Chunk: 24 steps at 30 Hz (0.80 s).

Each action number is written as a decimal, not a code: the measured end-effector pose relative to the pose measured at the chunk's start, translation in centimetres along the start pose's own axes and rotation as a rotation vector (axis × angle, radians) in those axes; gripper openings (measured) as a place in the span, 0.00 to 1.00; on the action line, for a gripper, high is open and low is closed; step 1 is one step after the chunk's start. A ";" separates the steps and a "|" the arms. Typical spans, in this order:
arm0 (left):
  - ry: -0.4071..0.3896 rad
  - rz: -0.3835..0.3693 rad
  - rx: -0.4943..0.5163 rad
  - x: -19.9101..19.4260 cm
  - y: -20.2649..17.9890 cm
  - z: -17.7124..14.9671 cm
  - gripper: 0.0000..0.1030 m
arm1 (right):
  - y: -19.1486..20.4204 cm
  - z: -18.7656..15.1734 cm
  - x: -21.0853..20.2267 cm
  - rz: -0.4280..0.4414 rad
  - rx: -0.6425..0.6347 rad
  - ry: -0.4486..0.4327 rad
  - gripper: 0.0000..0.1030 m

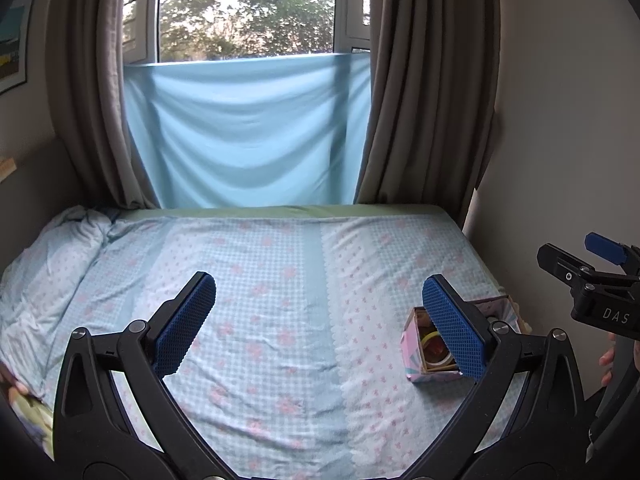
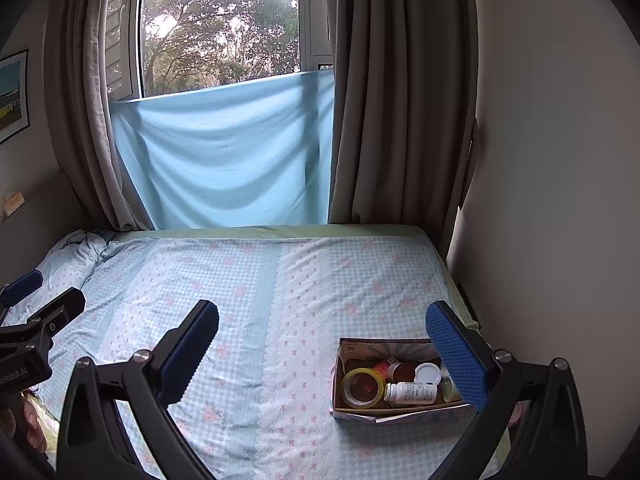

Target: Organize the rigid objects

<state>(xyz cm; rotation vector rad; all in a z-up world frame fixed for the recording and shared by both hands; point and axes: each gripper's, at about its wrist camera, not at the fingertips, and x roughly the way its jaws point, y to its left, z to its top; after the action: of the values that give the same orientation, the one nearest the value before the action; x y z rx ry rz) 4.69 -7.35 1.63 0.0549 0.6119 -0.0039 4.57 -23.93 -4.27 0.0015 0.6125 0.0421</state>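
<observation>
A small pastel cardboard box (image 2: 340,380) sits on the bed near its right edge. It holds a yellow tape roll (image 2: 362,388), a white pill bottle (image 2: 412,393) lying down, a white-capped jar (image 2: 427,373) and a reddish bottle (image 2: 394,369). The box also shows in the left wrist view (image 1: 412,350), partly behind a finger. My left gripper (image 1: 320,324) is open and empty above the middle of the bed. My right gripper (image 2: 324,352) is open and empty, with its right finger (image 2: 456,352) over the box's right end.
The bed (image 2: 240,300) has a blue-and-pink floral sheet, with a rumpled blanket (image 1: 52,264) at the far left. A blue cloth (image 1: 248,132) and grey curtains hang behind it. A wall (image 2: 540,200) runs close along the right side.
</observation>
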 end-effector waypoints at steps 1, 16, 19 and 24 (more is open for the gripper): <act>0.000 0.002 -0.001 0.1 0.0 0.0 1.00 | 0.0 0.0 0.0 0.000 0.000 0.000 1.00; -0.073 0.030 0.007 -0.1 -0.1 0.8 1.00 | 0.3 0.8 0.5 -0.006 -0.003 -0.001 1.00; -0.095 0.028 0.014 -0.1 -0.3 0.9 1.00 | 0.4 0.9 0.7 -0.007 -0.007 0.001 1.00; -0.101 0.028 0.008 0.6 -0.1 1.2 1.00 | 0.6 1.2 1.5 -0.005 -0.010 0.015 1.00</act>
<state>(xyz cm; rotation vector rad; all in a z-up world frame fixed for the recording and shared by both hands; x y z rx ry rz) 5.87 -7.45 2.21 0.0710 0.5104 0.0178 6.48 -23.25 -4.20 -0.0100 0.6274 0.0406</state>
